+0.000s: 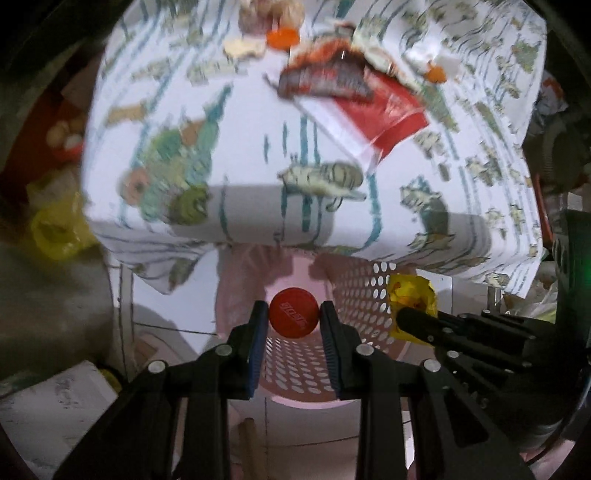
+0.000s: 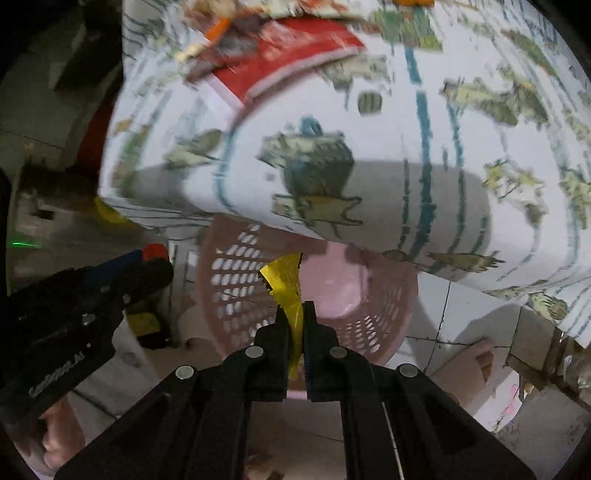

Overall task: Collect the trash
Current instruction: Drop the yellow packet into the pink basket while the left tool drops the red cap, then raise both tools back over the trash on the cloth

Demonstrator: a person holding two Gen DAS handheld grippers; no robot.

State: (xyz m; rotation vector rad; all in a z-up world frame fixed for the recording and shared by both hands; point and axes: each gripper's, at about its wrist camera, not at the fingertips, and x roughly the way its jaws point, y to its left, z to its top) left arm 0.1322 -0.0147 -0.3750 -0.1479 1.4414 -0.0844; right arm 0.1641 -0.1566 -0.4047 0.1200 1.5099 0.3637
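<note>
My left gripper (image 1: pixel 293 317) is shut on a red bottle cap (image 1: pixel 293 318) and holds it over the mouth of a pink perforated basket (image 1: pixel 365 295) that stands on the floor below the table edge. My right gripper (image 2: pixel 295 314) is shut on a yellow wrapper (image 2: pixel 286 284) above the same pink basket (image 2: pixel 236 280). In the left wrist view the right gripper (image 1: pixel 406 319) shows at the right with the yellow wrapper (image 1: pixel 412 291). In the right wrist view the left gripper (image 2: pixel 155 262) shows at the left with the red cap (image 2: pixel 154 252).
A table with a printed white cloth (image 1: pixel 258 147) overhangs the basket. On it lie a red packet (image 1: pixel 384 110), orange bits (image 1: pixel 282 38) and crumpled paper (image 1: pixel 271 13). A yellow bag (image 1: pixel 59 229) sits on the left. Pale floor tiles (image 2: pixel 461 317) surround the basket.
</note>
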